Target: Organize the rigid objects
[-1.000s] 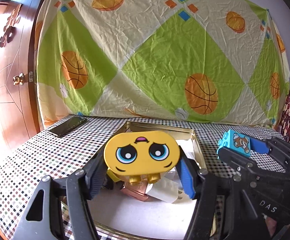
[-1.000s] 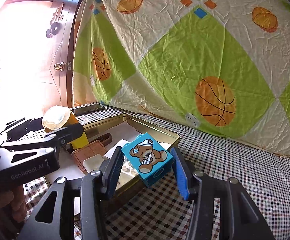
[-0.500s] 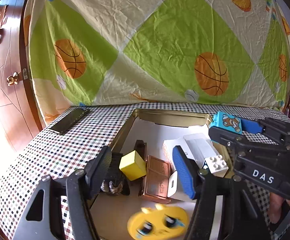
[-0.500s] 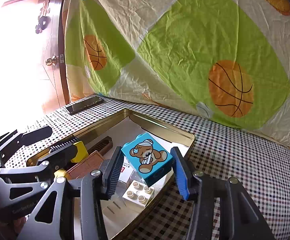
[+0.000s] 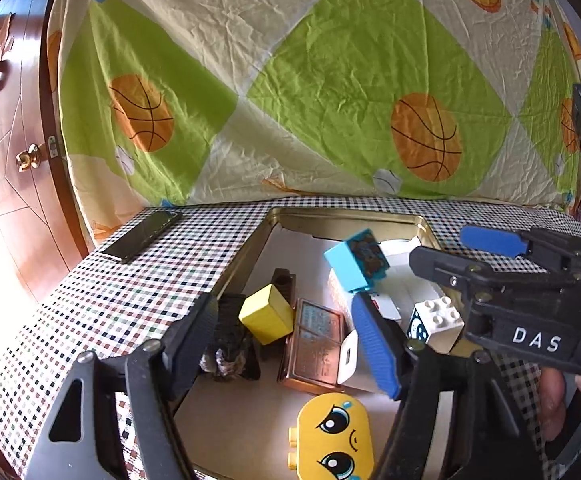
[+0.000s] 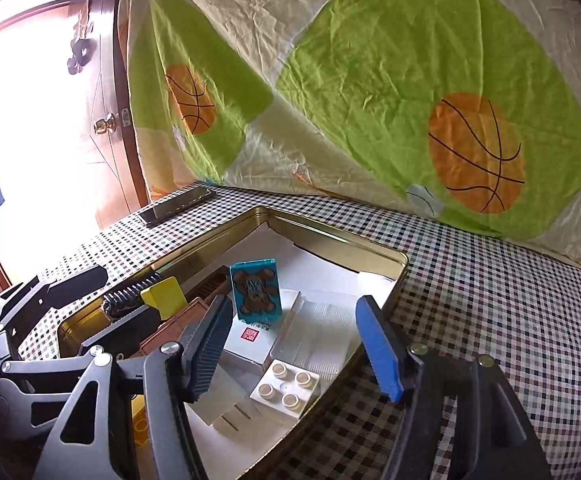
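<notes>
Now that both pairs of jaws have just been opening, the left gripper [image 5: 290, 340] stands apart and empty, its glossy yellow face brick [image 5: 332, 438] lying in the gold tin [image 5: 246, 256]; the right gripper [image 6: 294, 348] gapes too, its blue bear block [image 6: 255, 294] tumbling inside. Two more pieces stowed.

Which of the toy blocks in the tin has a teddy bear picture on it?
The blue block, towards the back of the gold tin. The white block shows plain studs, and the yellow block is plain too.
</notes>
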`<control>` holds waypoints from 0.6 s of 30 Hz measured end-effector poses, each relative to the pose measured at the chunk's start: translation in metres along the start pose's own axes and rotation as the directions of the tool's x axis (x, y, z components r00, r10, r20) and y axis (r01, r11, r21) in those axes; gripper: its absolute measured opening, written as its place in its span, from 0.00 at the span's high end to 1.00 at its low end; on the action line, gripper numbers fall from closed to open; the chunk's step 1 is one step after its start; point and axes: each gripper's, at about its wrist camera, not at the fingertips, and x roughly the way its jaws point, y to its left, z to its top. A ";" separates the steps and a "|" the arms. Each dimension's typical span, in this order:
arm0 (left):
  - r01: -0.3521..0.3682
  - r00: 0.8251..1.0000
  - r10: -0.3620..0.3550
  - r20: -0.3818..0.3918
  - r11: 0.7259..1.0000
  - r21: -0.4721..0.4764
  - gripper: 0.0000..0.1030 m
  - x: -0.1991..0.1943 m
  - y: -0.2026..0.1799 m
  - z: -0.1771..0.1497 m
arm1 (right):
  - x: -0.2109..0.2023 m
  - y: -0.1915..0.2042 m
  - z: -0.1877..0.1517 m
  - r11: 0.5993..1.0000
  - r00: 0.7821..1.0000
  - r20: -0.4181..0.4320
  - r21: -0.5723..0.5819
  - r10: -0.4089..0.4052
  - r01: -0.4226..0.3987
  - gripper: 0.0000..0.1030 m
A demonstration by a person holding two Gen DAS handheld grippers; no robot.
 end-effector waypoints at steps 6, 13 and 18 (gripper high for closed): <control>-0.033 0.998 0.033 0.048 0.999 0.003 0.04 -0.014 -0.001 0.001 | -0.023 0.004 -0.002 0.999 0.998 0.052 -0.028 -0.041 0.042 0.30; -0.057 0.996 0.056 0.065 0.998 0.012 0.00 -0.027 -0.002 0.008 | -0.054 0.007 -0.003 0.997 0.990 0.124 -0.033 -0.070 0.075 0.25; -0.079 0.995 0.080 0.053 0.997 -0.028 0.00 -0.031 0.009 0.010 | -0.069 0.000 -0.001 0.998 0.985 0.159 -0.004 -0.061 0.062 0.23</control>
